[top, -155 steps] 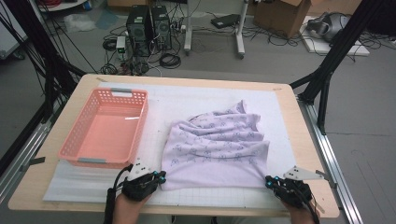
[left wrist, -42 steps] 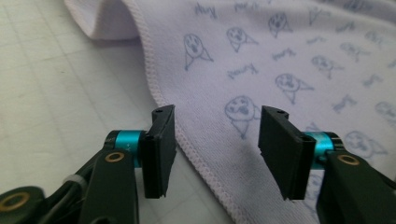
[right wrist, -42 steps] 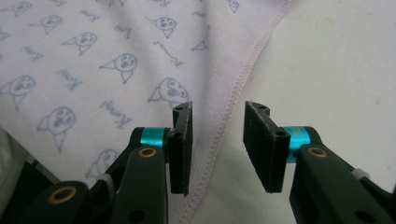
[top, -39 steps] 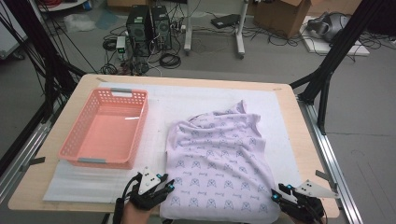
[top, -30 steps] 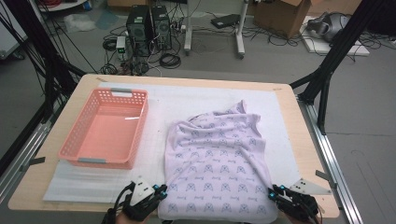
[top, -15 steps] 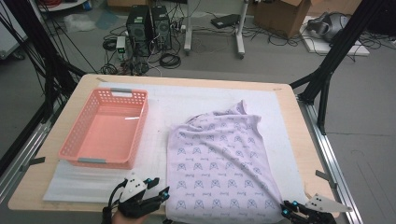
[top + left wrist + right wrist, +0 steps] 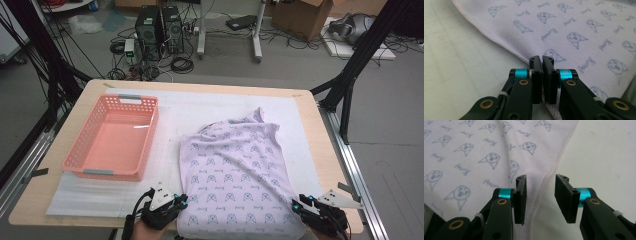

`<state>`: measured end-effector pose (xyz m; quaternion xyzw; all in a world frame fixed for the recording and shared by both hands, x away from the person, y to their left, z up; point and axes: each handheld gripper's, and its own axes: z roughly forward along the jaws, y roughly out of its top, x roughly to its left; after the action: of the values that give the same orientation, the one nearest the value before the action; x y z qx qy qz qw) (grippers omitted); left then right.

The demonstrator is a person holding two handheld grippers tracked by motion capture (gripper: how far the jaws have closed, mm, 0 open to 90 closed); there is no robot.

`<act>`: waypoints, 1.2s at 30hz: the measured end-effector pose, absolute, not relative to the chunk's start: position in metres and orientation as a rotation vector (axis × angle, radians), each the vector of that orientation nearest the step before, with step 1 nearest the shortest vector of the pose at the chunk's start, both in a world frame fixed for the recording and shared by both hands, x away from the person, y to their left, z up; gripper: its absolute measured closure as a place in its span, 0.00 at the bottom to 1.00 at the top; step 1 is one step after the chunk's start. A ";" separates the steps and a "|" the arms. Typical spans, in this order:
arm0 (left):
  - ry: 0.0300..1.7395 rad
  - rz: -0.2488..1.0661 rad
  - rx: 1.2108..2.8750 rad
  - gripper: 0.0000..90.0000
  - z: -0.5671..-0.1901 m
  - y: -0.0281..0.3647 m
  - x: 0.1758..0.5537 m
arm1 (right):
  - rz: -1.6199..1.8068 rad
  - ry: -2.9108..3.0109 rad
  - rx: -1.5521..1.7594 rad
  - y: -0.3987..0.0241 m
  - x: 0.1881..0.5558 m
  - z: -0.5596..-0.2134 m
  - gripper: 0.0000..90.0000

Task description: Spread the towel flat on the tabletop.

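Pink basket (image 7: 112, 140) is sitting empty at the table's (image 7: 320, 145) left. Lilac printed cloth (image 7: 235, 175) is lying spread beside it, slightly rumpled. Left gripper (image 7: 542, 62) is pinching its hem; right gripper (image 7: 541, 185) has just been opening, hem lying between spread jaws.

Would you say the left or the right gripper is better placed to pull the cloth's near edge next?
Left, probably: the left gripper is shut on the cloth hem, while the right gripper stands open astride it.
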<state>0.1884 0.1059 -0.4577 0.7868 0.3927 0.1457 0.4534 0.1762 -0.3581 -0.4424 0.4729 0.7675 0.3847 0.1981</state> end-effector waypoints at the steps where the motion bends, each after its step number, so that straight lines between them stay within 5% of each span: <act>1: 0.979 0.352 1.940 0.96 -0.457 0.112 0.186 | 1.075 2.151 1.319 -0.355 0.178 -0.443 0.68; 9: 0.985 0.347 1.909 0.94 -0.455 0.145 0.166 | 1.046 2.230 1.259 -0.328 0.186 -0.450 0.66; 12: 0.999 0.355 1.868 0.72 -0.456 0.143 0.169 | 1.071 2.270 1.232 -0.325 0.185 -0.448 0.95; 16: 1.016 0.361 1.826 0.57 -0.455 0.142 0.176 | 0.993 2.302 1.207 -0.336 0.171 -0.443 0.96; 20: 1.019 0.356 1.810 0.56 -0.455 0.141 0.184 | 0.963 2.282 1.249 -0.361 0.150 -0.441 0.95; 24: 1.020 0.344 1.799 0.55 -0.454 0.139 0.193 | 1.026 2.246 1.266 -0.368 0.149 -0.440 0.75; 36: 0.990 0.272 1.850 0.53 -0.456 0.128 0.222 | 1.075 2.137 1.281 -0.357 0.187 -0.436 0.68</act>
<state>0.2221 0.1279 -0.4556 0.7618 0.4077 0.1122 0.4907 0.1868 -0.3569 -0.4355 0.4612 0.7696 0.3872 0.2123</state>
